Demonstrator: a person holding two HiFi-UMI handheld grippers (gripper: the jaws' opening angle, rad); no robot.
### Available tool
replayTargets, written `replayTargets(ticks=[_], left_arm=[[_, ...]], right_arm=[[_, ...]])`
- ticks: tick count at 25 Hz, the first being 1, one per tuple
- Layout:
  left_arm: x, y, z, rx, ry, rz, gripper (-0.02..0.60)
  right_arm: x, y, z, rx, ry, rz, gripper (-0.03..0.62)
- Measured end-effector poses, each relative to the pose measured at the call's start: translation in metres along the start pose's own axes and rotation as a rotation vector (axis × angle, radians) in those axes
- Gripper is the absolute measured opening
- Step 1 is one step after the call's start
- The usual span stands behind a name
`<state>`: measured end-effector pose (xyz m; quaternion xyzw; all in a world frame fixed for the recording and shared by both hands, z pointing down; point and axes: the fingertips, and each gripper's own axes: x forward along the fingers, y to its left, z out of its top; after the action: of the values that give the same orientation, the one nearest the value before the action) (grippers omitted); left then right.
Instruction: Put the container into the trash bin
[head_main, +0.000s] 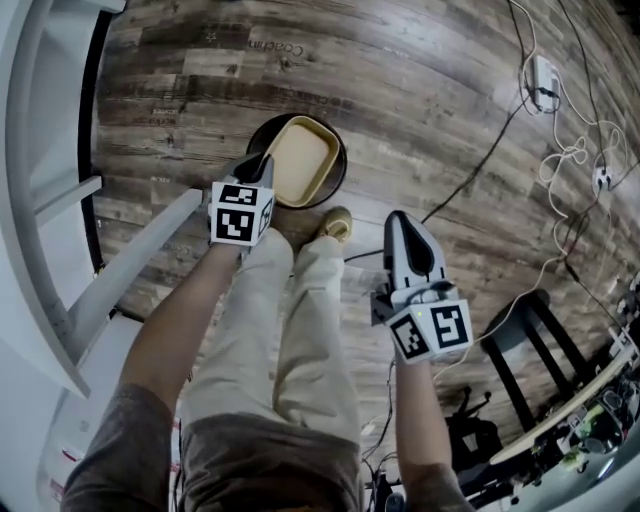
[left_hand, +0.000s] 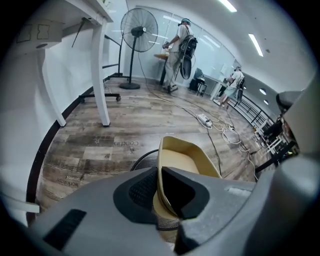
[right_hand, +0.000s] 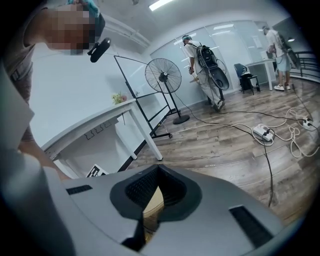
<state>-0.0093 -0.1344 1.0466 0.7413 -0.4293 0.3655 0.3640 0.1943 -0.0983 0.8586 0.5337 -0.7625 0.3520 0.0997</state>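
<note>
Tan container (head_main: 298, 160) over black trash bin (head_main: 342, 160), rim clamped by left gripper (head_main: 262, 166) fingers; right gripper (head_main: 398, 219) fingers together.

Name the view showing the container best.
Head view: most of the tan container shows, over the black trash bin. The left gripper view shows part of it, its wall clamped in the left gripper. The right gripper view gives only an unclear tan sliver.

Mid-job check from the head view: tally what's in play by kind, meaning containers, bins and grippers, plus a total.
Tan rectangular container: 1
Round black trash bin: 1
Grey two-jaw grippers: 2, left gripper and right gripper
Total: 4
</note>
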Motion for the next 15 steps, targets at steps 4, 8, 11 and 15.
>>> replayTargets(ticks=[4, 8, 11, 15], left_arm=[[0.029, -0.004, -0.022, 0.056, 0.068, 0.02, 0.026], [0.058, -0.004, -0.039, 0.132, 0.11, 0.037, 0.026], [0.076, -0.001, -0.048, 0.169, 0.148, 0.061, 0.026], [0.097, -0.001, -0.056, 0.254, 0.204, 0.095, 0.026]], right_arm=[[-0.005, -0.008, -0.003, 0.011, -0.012, -0.02, 0.002], [-0.007, -0.014, -0.013, 0.026, -0.009, -0.032, 0.002], [-0.012, -0.02, -0.022, 0.033, -0.002, -0.042, 0.002], [-0.019, -0.033, -0.029, 0.047, -0.005, -0.073, 0.002]])
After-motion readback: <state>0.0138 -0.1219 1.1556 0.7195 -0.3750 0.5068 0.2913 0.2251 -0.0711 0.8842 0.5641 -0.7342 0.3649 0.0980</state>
